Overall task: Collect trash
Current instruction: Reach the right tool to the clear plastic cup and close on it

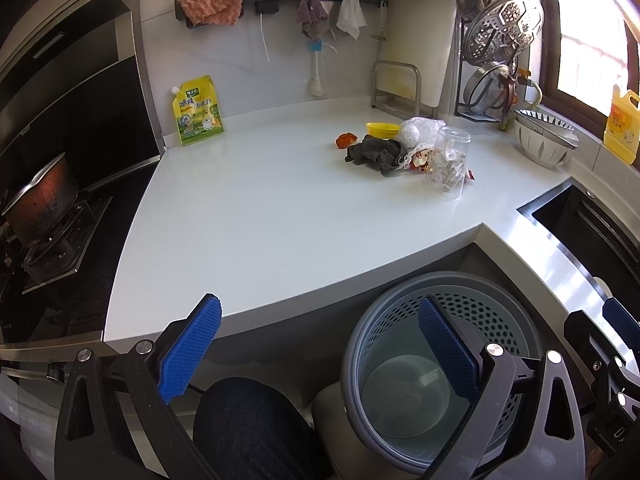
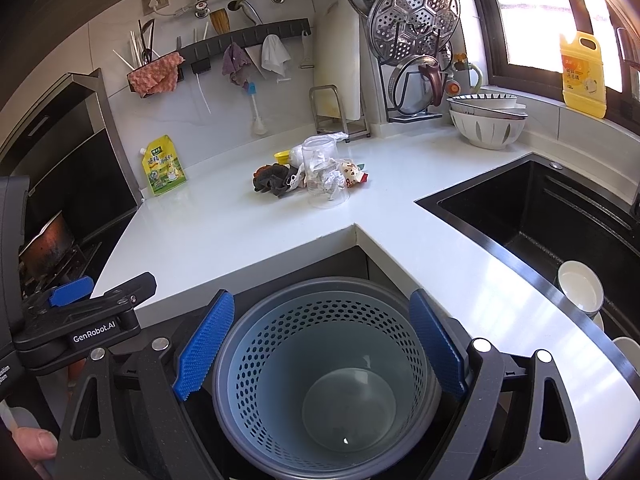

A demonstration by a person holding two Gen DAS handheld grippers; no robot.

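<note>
A heap of trash lies on the white counter (image 1: 260, 216): a clear plastic cup (image 1: 450, 164) stuffed with crumpled paper, a dark cloth (image 1: 374, 154), a white plastic bag (image 1: 418, 130), a yellow lid (image 1: 382, 129), an orange scrap (image 1: 346, 140) and a printed wrapper (image 1: 422, 160). The cup (image 2: 324, 176) and cloth (image 2: 272, 180) also show in the right wrist view. A grey perforated trash bin (image 1: 440, 364) stands on the floor below the counter corner; it looks empty (image 2: 320, 372). My left gripper (image 1: 320, 354) is open and empty, well short of the heap. My right gripper (image 2: 320, 344) is open and empty above the bin.
A black sink (image 2: 540, 216) with a white bowl (image 2: 580, 286) lies to the right. A stove with a pot (image 1: 40, 208) is at left. A yellow seasoning pouch (image 1: 196, 110), stacked bowls (image 2: 486, 120), a lid rack (image 2: 416, 40) and a yellow detergent jug (image 2: 582, 74) line the back.
</note>
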